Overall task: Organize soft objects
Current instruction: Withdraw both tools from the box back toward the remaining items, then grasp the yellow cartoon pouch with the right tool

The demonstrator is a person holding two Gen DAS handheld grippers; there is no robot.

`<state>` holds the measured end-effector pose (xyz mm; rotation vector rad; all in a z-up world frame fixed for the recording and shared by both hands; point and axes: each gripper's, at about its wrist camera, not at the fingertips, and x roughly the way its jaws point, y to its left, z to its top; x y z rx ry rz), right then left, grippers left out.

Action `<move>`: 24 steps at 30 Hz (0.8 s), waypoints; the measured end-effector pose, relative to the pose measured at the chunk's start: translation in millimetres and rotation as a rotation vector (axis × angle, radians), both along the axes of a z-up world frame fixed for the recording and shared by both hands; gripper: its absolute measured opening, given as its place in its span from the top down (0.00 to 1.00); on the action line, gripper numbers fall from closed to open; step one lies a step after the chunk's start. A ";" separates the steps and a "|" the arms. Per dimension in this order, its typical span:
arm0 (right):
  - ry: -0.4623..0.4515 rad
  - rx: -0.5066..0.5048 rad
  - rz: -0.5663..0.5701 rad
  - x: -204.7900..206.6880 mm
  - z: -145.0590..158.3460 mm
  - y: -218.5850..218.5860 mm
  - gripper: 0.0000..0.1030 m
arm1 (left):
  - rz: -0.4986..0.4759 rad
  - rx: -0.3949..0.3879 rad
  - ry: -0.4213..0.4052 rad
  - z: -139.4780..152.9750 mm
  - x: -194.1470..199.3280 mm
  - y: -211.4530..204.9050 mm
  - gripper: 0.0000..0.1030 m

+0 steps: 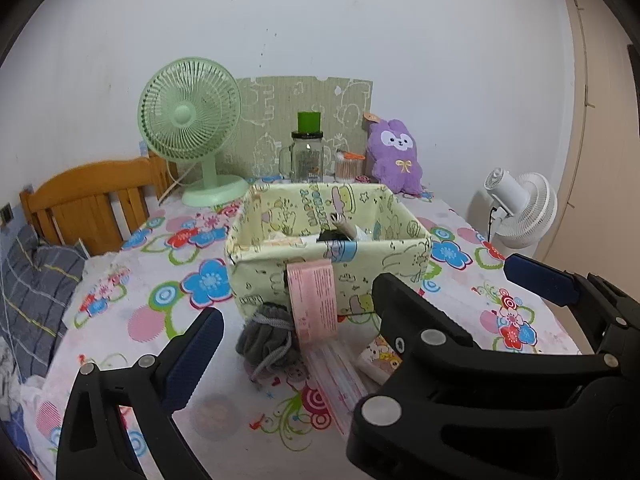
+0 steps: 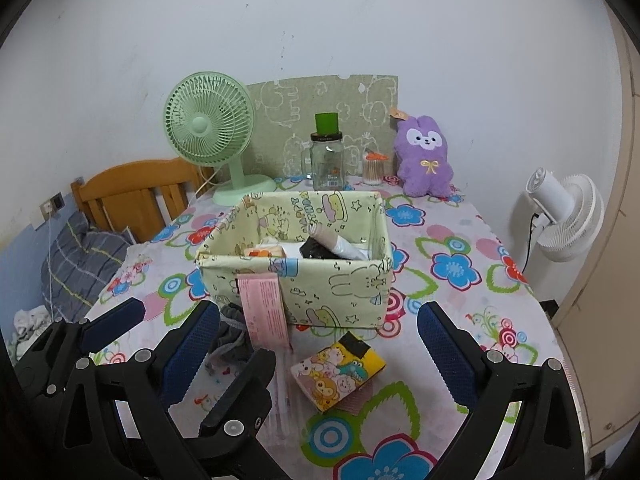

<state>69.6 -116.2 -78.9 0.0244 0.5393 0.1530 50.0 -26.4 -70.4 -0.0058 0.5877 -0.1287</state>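
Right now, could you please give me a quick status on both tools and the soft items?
Left tool open, empty. Right tool open, empty. Grey pouch on table before fabric box; pink pack hangs over its front. Nothing blocking.

Both wrist cameras look forward and slightly down from the table's near edge, side by side, the left one further left. Both views share the fabric storage box [image 1: 332, 256] [image 2: 296, 268], close ahead, and the green fan [image 1: 188, 120] [image 2: 208, 124] behind.

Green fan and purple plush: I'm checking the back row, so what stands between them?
A glass jar with a green lid and a cotton-swab tub stand between the green fan and purple plush, clearest in the right wrist view.
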 end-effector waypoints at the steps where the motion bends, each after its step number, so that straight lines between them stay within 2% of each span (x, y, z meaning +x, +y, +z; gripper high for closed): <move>1: 0.002 -0.001 0.001 0.3 -2.4 -0.2 0.02 | -0.003 -0.010 0.009 -3.7 1.3 0.8 0.01; 15: 0.100 -0.009 0.018 23.3 -41.8 7.0 0.02 | 0.028 -0.017 0.104 -42.5 15.7 8.0 0.01; 24: 0.180 -0.012 0.009 42.2 -71.2 6.9 0.03 | 0.040 0.014 0.157 -65.9 26.7 7.7 0.03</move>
